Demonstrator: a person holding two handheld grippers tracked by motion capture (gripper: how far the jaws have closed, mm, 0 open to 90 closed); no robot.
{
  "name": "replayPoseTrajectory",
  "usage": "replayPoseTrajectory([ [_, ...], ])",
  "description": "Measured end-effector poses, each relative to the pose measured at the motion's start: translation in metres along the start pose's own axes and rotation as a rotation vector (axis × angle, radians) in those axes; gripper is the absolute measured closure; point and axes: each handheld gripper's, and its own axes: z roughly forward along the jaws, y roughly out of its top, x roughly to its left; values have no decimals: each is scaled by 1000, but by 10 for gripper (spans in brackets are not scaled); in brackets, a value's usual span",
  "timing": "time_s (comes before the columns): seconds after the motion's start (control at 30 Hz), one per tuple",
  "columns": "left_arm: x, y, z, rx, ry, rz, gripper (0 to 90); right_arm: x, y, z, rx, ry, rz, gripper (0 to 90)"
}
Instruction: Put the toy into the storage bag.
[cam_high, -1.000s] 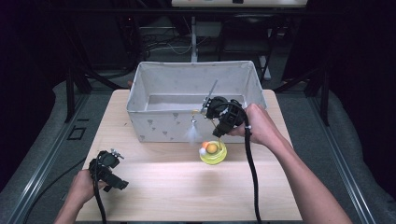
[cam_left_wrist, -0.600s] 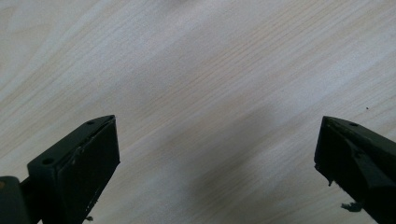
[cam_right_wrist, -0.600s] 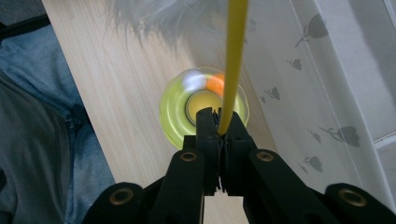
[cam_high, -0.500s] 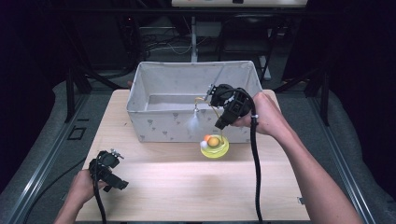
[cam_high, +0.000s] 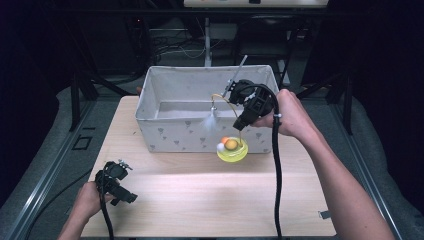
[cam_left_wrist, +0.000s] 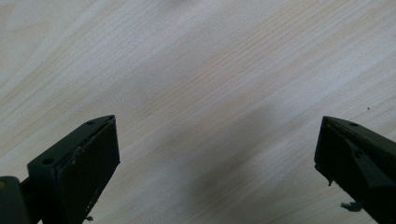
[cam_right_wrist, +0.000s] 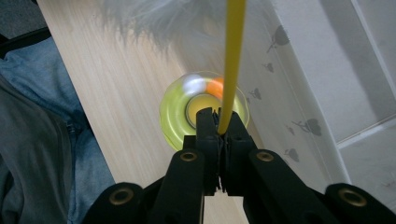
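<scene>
A cat toy has a yellow-green disc base (cam_high: 232, 148) that carries an orange and a white ball, and a thin yellow stem (cam_right_wrist: 232, 56) that ends in a white feather tuft (cam_high: 210, 121). My right gripper (cam_high: 240, 125) is shut on the stem just above the base (cam_right_wrist: 175, 109) and holds it close to the front wall of a grey fabric bin (cam_high: 175, 132). I cannot tell whether the base touches the table. The feather (cam_right_wrist: 154, 18) is blurred. My left gripper (cam_high: 117, 187) rests low at the table's front left, and its jaws (cam_left_wrist: 217, 149) stand wide open over bare wood.
The bin stands at the back of the light wooden table (cam_high: 200, 200), and its inside looks bare. A black cable (cam_high: 276, 175) trails from the right gripper across the table. A small clip (cam_high: 324, 214) lies near the front right edge. Dark floor and rails surround the table.
My right gripper has carried the toy up and a little to the right, closer to the bin's front wall. The left gripper has stayed where it was.
</scene>
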Motion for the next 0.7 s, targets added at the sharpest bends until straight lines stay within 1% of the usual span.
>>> replayPoseTrajectory([
  [0.07, 0, 0, 0, 1, -1, -2, 0, -2, 0, -3, -7, -4, 9, 882],
  [0.27, 1, 0, 1, 0, -4, -10, 0, -6, 0, -12, -17, -11, 16, 882],
  [0.33, 1, 0, 1, 4, -4, -1, 0, -8, 1, -14, -13, -12, 20, 882],
  [0.4, 1, 0, 1, 7, -3, -1, 0, -11, 1, -16, -23, -10, 30, 882],
  [0.57, 0, 0, 1, 6, -5, -6, 0, -18, 3, -20, -27, -18, 43, 882],
  [0.6, 1, 0, 2, 8, -4, 0, 0, -19, 4, -21, -30, -23, 44, 882],
  [0.7, 0, 0, 2, 10, -6, -4, 0, -22, 8, -26, -39, -33, 50, 882],
])
